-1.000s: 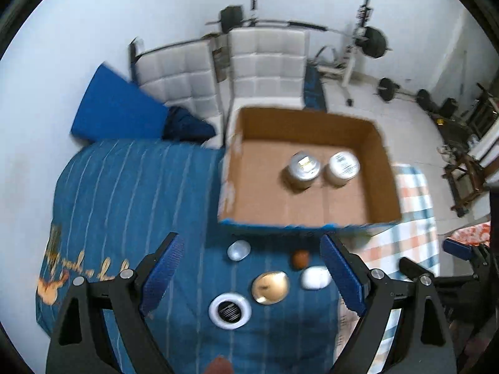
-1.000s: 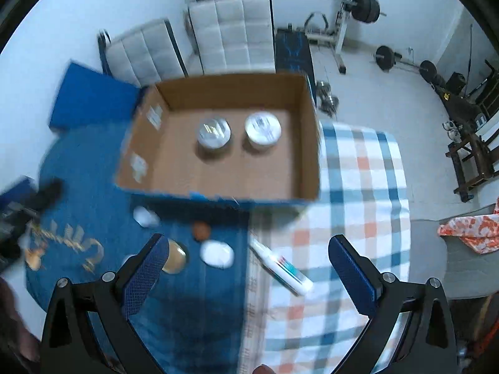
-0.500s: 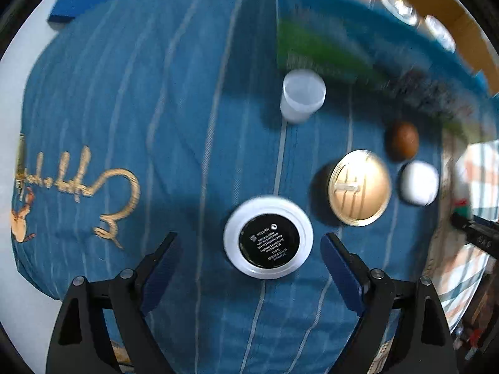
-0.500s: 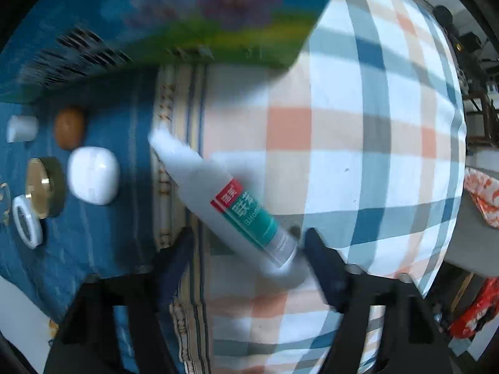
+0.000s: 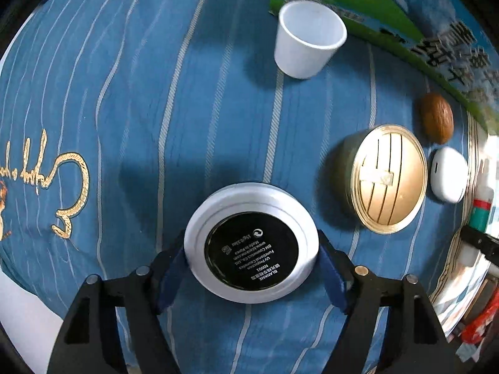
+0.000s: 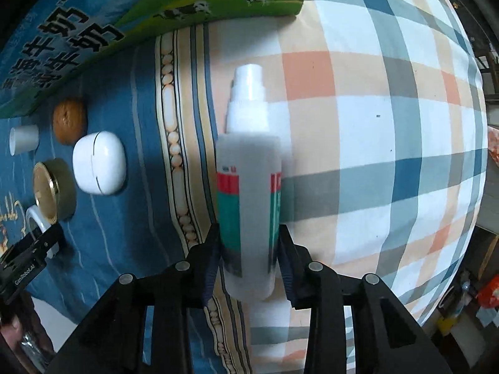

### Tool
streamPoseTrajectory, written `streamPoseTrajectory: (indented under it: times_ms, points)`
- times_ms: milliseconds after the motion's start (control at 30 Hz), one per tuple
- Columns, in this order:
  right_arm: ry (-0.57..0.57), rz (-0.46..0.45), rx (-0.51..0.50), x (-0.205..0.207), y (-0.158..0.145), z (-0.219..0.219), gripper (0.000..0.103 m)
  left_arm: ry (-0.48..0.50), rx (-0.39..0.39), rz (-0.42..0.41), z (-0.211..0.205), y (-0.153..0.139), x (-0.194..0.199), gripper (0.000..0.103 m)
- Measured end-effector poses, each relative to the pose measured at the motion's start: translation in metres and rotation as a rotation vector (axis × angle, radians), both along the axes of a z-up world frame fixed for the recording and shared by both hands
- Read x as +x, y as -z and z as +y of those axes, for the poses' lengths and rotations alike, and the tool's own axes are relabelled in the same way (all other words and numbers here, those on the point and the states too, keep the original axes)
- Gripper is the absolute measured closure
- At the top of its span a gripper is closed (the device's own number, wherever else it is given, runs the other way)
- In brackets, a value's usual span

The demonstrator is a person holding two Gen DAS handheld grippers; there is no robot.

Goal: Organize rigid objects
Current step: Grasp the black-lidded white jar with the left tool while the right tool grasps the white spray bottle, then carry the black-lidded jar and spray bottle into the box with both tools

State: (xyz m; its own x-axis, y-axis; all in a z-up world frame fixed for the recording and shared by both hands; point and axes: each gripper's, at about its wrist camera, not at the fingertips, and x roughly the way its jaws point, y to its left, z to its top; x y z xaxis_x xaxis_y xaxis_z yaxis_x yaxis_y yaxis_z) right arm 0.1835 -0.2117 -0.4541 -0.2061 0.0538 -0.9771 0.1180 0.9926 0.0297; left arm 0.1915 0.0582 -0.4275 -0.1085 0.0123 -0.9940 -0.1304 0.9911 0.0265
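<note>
So we've got a bed here, half blue striped cover [image 5: 124, 93], half plaid sheet [image 6: 389, 124], with the printed side of the cardboard box [image 6: 109, 15] running along the far edge of everything. The blue side has plenty of open room out to the left; the crowding is all over by the seam, where the white cup [image 5: 307, 39] sits right up against the box wall, the walnut [image 5: 436, 117] just under it, then the gold-lidded tin [image 5: 388, 179] and the white earbud case [image 5: 449, 174] side by side, close but apart. The plaid side is wide open to the right.

Our left claw [image 5: 252, 268] is clenched on the round white jar with the black label [image 5: 252, 241] — both blue pads pressing its rim, jar lying flat on the blue cover near the front.

Our right claw [image 6: 249, 255] is closed about as narrow on the spray bottle [image 6: 248, 187], gripping its lower body across the red and green label, nozzle end pointing away toward the box. The bottle lies on the plaid sheet just right of the seam — whether it's lifted off the fabric, we can't tell.
</note>
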Motion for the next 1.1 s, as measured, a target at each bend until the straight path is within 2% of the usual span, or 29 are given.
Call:
streamPoseTrajectory:
  times_ms: [133, 200, 333, 467, 700, 833, 967, 1100]
  points:
    - [-0.017, -0.017, -0.044, -0.009, -0.002, 0.008, 0.068, -0.003, 0.018, -0.039, 0.000, -0.005, -0.005, 0.029]
    - [-0.037, 0.005, -0.043, -0.021, -0.001, 0.013, 0.068, 0.011, 0.038, -0.048, -0.006, -0.010, -0.015, 0.029]
    - [-0.087, 0.078, 0.037, -0.060, 0.000, 0.027, 0.068, 0.048, 0.005, -0.053, -0.031, -0.023, -0.048, 0.029]
    - [-0.108, 0.082, 0.038, -0.088, 0.001, 0.033, 0.068, 0.111, -0.025, -0.043, -0.065, -0.024, -0.071, 0.029]
    - [0.021, 0.051, 0.050, -0.081, 0.004, 0.018, 0.066, 0.147, -0.005, -0.032, -0.092, -0.003, -0.072, 0.029]
    - [0.037, 0.032, -0.001, -0.076, 0.004, 0.021, 0.067, 0.146, 0.000, -0.044, -0.094, -0.004, -0.075, 0.029]
    - [-0.011, 0.003, -0.066, -0.073, 0.001, 0.046, 0.068, 0.147, 0.006, -0.056, -0.094, -0.004, -0.078, 0.030]
    - [-0.018, -0.047, -0.070, -0.086, -0.009, 0.057, 0.069, 0.149, -0.010, -0.078, -0.102, -0.022, -0.082, 0.030]
